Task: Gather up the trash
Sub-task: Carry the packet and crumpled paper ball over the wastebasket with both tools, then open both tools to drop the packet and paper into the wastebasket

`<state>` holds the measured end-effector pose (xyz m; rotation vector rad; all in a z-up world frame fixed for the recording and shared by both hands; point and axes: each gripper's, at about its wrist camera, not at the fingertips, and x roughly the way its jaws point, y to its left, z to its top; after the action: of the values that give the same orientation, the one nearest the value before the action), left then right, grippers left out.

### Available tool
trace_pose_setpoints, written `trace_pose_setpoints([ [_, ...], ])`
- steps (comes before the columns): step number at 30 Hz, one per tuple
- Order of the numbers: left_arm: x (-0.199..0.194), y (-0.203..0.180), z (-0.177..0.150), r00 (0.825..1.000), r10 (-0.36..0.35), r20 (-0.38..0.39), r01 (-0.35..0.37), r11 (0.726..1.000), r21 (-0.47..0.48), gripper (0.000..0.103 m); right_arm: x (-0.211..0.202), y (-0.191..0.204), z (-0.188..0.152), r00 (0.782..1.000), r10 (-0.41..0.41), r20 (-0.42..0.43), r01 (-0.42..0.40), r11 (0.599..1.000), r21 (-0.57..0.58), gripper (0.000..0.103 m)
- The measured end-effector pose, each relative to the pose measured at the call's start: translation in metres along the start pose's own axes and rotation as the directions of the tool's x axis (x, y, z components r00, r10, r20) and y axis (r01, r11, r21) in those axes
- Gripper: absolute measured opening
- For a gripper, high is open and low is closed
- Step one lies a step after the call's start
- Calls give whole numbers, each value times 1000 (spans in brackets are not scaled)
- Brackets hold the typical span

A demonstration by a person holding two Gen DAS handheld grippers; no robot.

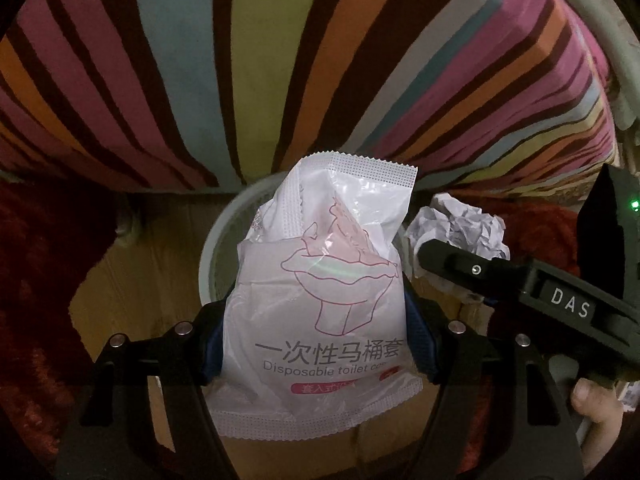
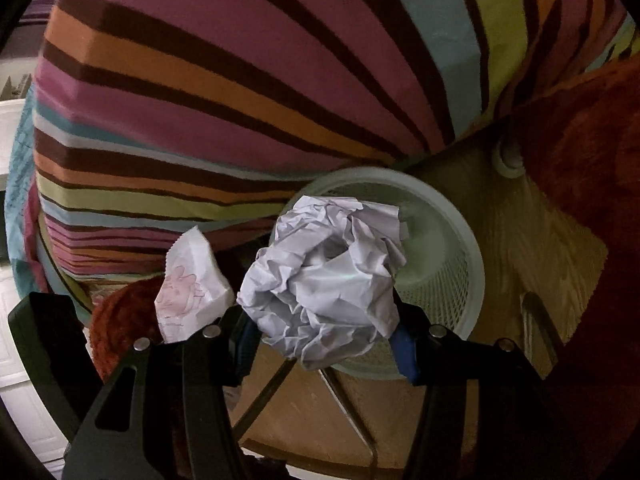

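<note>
**Both grippers loaded over the bin**

Striped bedding (image 1: 280, 60) in pink, orange, blue and brown fills the background of both views, hanging down to a wooden floor (image 2: 532, 248) bordered by dark red plush fabric (image 1: 36, 280).

Only the left wrist view shows the printing on the plastic wrapper (image 1: 320, 300): a pink toilet drawing, Chinese text and "Disposable toilet". The left gripper (image 1: 316, 344) has its jaws clamped on the wrapper's lower half, blue pads pressing both sides. This view also shows the right gripper's (image 1: 520, 292) black body, marked "DAS", crossing to the right of the jaws, with a bare thumb below it.

Only the right wrist view shows the mesh wastebasket's (image 2: 460, 240) open mouth and pale interior; in the left view the wrapper hides most of it, leaving a curved piece of rim just ahead and left of the jaws. The right gripper (image 2: 324, 340) has its jaws clamped on a crumpled paper ball (image 2: 324, 280), which sits over the basket's near rim. The wrapper appears just left of those jaws.

The basket's far rim lies close against the bedding; wooden floor opens to the right of it. Thin metal rods (image 2: 348, 400) cross below the right jaws.
</note>
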<state>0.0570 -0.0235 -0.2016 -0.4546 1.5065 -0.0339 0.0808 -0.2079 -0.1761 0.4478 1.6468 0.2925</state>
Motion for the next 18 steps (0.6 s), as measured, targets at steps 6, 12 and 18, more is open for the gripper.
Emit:
trace_pose_setpoints([
  [6,16,1,3,998,7,-58,-8,1000,-29,70,17,6,-1,998,-42,-55,43,999,9,53],
  [12,26,12,4,994,11,-109,-17,998,-57,70,26,4,1,993,-68,-98,71,997,22,53],
  [18,40,14,4,988,25,-154,-34,998,-55,70,36,1,3,988,-84,-127,88,996,29,53],
])
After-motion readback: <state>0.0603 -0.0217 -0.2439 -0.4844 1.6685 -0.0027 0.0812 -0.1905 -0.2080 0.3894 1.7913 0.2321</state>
